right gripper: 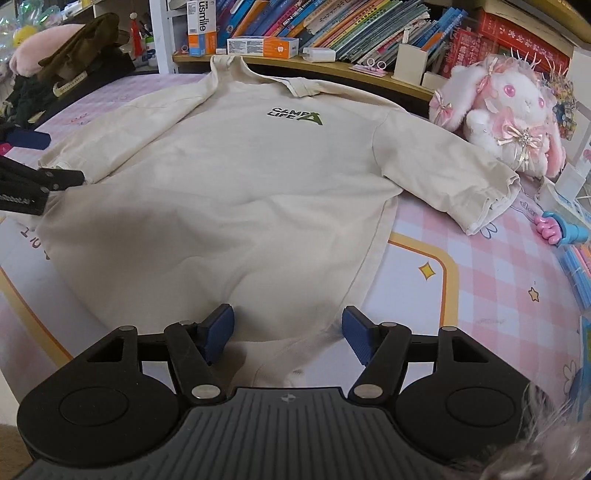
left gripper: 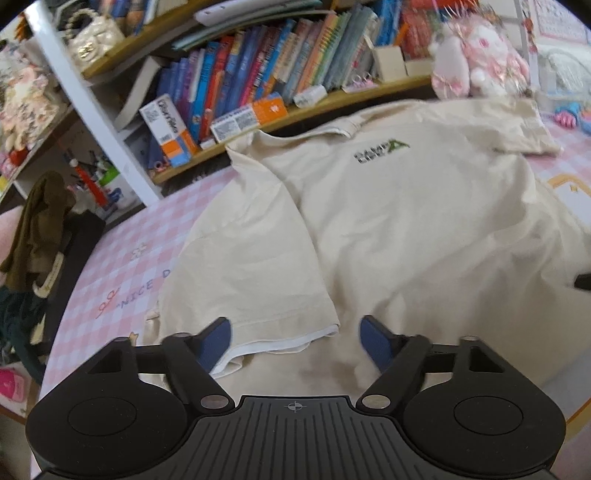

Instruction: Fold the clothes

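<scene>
A cream T-shirt (right gripper: 236, 192) lies front-up on the pink checked tablecloth (right gripper: 498, 266), its "CAMP LIFE" print (right gripper: 295, 116) towards the bookshelf (right gripper: 332, 26). One sleeve is folded in across the body – its white-edged cuff (left gripper: 280, 339) sits between the spread blue pads of the left gripper (left gripper: 295, 341), which hold nothing. The right gripper (right gripper: 288, 328) hovers over the bottom hem, jaws wide apart and empty. A pink-and-white plush rabbit (right gripper: 506, 114) sits just beside the other sleeve.
</scene>
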Demonstrator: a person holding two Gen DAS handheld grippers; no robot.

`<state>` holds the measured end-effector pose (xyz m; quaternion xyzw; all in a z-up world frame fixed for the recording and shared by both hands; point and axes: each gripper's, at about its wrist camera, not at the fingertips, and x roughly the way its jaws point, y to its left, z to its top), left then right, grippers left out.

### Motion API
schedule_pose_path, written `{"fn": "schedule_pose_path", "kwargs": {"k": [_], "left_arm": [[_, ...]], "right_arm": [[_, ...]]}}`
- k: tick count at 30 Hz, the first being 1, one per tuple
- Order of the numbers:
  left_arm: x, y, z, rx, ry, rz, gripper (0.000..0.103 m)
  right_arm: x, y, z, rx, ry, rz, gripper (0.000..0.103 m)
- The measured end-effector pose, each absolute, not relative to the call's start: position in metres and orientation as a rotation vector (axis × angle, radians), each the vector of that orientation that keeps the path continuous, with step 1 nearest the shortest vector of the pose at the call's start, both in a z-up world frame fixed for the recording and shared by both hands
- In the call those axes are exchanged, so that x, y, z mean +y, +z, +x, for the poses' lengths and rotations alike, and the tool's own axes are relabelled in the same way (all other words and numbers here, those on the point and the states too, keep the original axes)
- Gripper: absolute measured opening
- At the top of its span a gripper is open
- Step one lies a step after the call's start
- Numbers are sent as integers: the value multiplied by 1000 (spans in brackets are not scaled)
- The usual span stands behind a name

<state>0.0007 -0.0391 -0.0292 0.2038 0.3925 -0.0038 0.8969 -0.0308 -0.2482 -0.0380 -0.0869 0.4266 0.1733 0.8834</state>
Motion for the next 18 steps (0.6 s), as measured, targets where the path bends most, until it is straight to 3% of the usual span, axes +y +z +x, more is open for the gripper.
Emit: {"fn": "schedule_pose_path", "kwargs": {"k": [7,9,11,12,18], "left_arm": [[-41,-46,13,848,-43,470,52],[-39,-50,16,852,-60,478,42],[-33,-48,18,850,-97,453,14],[-25,-43,19,839,-105,421,6],[84,-5,38,745,-44,109,3]], "right_arm": [[-247,-37,-36,895,336,-171,63],[-246,-37,-36,900,321,-164,64],[-246,-37,-36,908,303,-157,64],[-245,-36,-36,912,293,-153,65],[-238,-35,-35,946,192,-125,66]]}}
